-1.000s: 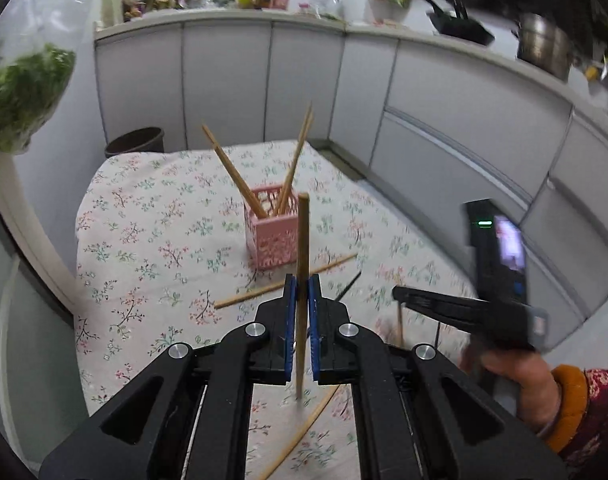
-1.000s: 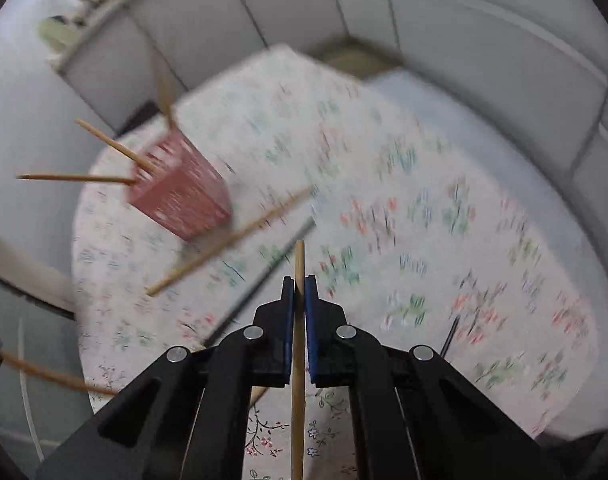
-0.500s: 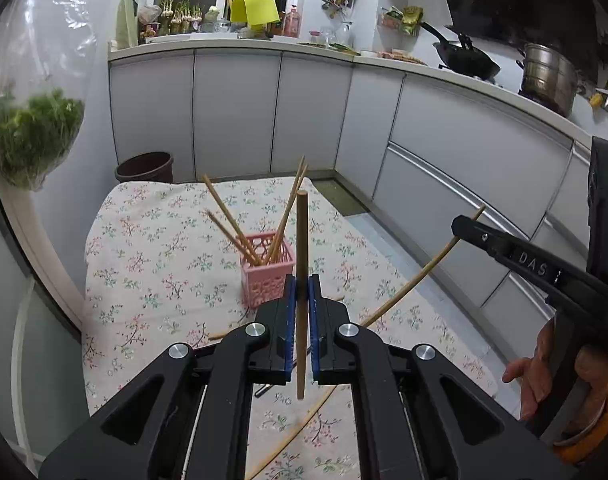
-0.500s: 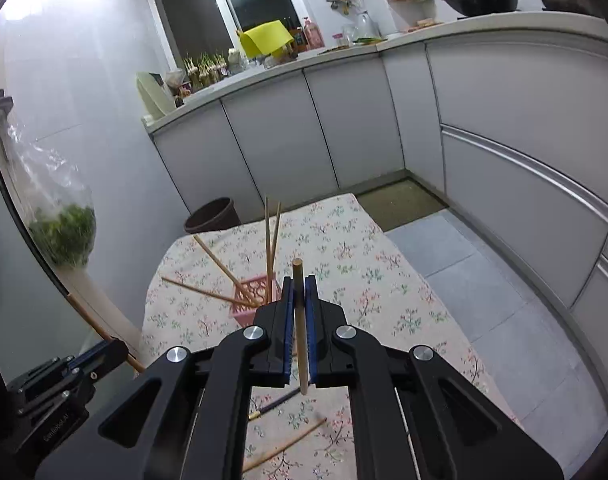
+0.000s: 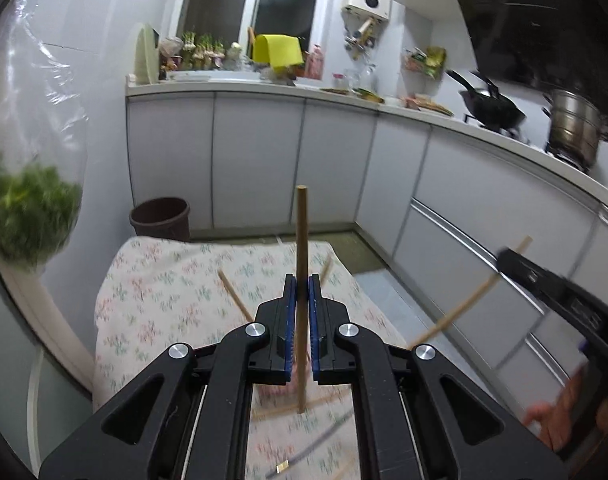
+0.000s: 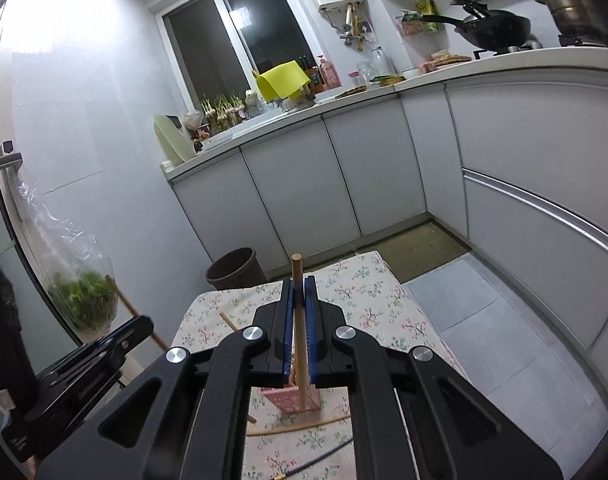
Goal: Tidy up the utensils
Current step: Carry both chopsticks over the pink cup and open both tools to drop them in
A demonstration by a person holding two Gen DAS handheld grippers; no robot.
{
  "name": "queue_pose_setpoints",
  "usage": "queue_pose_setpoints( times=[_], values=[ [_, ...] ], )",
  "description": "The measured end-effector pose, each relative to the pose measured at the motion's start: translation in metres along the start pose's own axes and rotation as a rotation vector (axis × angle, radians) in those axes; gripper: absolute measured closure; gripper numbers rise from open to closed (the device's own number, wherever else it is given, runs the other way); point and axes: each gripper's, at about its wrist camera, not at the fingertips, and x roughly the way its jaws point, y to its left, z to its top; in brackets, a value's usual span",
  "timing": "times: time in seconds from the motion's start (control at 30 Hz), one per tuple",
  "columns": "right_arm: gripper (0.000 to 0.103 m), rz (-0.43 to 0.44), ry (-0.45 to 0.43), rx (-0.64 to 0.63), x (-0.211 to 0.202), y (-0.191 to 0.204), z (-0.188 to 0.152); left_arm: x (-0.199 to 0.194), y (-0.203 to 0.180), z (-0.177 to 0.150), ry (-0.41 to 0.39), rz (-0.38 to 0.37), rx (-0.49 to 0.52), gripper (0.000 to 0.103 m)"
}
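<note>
My left gripper (image 5: 302,282) is shut on a wooden chopstick (image 5: 302,240) that stands upright between its blue pads. My right gripper (image 6: 299,285) is shut on another wooden chopstick (image 6: 297,276), also upright. The right gripper also shows at the right of the left wrist view (image 5: 503,258), with its chopstick (image 5: 463,312) slanting down. The pink basket (image 6: 292,398) stands on the floral table (image 6: 363,312) below my right gripper, mostly hidden by the jaws. Chopsticks (image 5: 235,295) stick out of it. Loose chopsticks (image 6: 300,427) lie on the cloth near the basket.
A dark chopstick (image 6: 315,460) lies near the table's front. A brown bin (image 6: 236,270) stands behind the table by the grey cabinets (image 6: 343,184). A bag of greens (image 5: 28,216) hangs at the left. The left gripper's body (image 6: 76,376) is at lower left of the right wrist view.
Both grippers have lifted and tilted up from the table, each keeping its chopstick. The basket has dropped low in both views and is now under the jaws.
</note>
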Motion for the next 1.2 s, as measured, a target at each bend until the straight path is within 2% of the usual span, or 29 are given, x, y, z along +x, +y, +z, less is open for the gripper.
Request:
queue_pose_setpoints(
  times=[0.2,0.4,0.47,0.5,0.7,0.77,1.0,1.17,1.2],
  values=[
    [0.097,0.013,-0.003,-0.013,0.026,0.001,0.002,0.046,0.012,0.012,-0.023,0.047,-0.026,0.098],
    [0.097,0.028,0.002,-0.024,0.051,0.004,-0.002,0.08,0.017,-0.004,0.007,0.06,-0.042,0.096],
    [0.097,0.027,0.008,-0.027,0.058,0.005,-0.004,0.077,0.018,-0.013,-0.003,0.068,-0.049,0.078],
    [0.097,0.026,0.009,-0.03,0.06,0.006,-0.005,0.071,0.018,-0.016,-0.019,0.071,-0.052,0.075],
    [0.097,0.035,0.007,-0.035,0.074,0.015,-0.008,0.011,0.028,-0.021,-0.164,0.085,-0.105,0.074],
    [0.097,0.035,0.009,-0.041,0.08,0.02,-0.008,-0.004,0.032,-0.026,-0.184,0.095,-0.127,0.071],
    [0.097,0.028,0.006,-0.079,0.101,0.037,-0.014,0.003,0.041,-0.043,-0.097,0.119,-0.134,0.071],
    [0.096,0.026,0.059,-0.061,0.122,0.037,-0.024,0.003,0.05,-0.05,-0.078,0.145,-0.144,0.069],
    [0.086,0.017,0.069,-0.056,0.123,0.035,-0.026,0.002,0.051,-0.051,-0.071,0.152,-0.144,0.069]
  ],
)
